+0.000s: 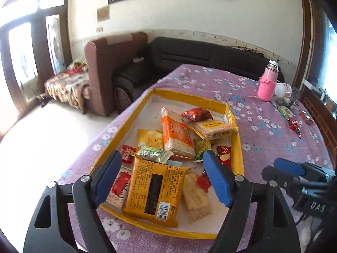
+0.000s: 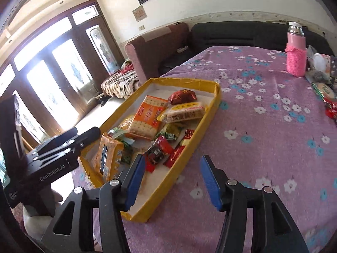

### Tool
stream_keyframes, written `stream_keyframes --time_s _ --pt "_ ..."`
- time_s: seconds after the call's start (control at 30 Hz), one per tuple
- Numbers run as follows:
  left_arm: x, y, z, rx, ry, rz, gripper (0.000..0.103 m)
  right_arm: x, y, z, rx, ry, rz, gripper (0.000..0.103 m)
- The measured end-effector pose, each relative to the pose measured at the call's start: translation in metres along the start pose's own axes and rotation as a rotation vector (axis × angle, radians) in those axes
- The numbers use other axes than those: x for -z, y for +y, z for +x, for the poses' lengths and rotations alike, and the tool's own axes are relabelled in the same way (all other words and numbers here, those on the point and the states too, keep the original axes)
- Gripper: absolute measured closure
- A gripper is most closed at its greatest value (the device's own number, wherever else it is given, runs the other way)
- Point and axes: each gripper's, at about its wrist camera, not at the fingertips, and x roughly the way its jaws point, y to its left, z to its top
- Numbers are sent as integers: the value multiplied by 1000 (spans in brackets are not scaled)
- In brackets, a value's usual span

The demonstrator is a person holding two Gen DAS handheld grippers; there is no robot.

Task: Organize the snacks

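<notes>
A shallow yellow-rimmed tray (image 1: 189, 97) (image 2: 185, 82) on the purple flowered tablecloth holds several snack packs. Among them are an orange cracker pack (image 1: 177, 135) (image 2: 147, 116), a red foil pack (image 1: 197, 113) and a large yellow pack (image 1: 153, 191) (image 2: 109, 156) whose near end rests on the tray's front rim. My left gripper (image 1: 162, 155) is open over the tray's near end; the yellow pack lies below, clear of both pads. My right gripper (image 2: 172, 159) is open and empty above the tray's right rim and the cloth. A few loose red candies (image 1: 294, 126) (image 2: 330, 109) lie at the far right.
A pink bottle (image 1: 268, 82) (image 2: 296, 52) in a knitted sleeve stands at the table's far right, beside a white jar (image 1: 282, 89) and small clutter. Bare cloth stretches between the tray and the candies. Sofas and glass doors lie beyond the table's left edge.
</notes>
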Motion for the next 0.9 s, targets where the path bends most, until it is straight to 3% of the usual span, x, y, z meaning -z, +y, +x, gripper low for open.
stream_keyframes --time_s 0.2,0.4,0.63,0.9 --pt "3 0 -27 -61 -60 -26 19 23 12 -12 31 -6 -16 43" --pt "4 2 -64 -210 -130 -67 18 41 31 -29 51 -31 -95 41" --pt "25 -3 -83 -64 -118 -109 15 61 46 -37 29 -28 -127 39" --pt "33 -18 -80 -65 -57 -81 15 75 46 -51 38 -55 -138 35"
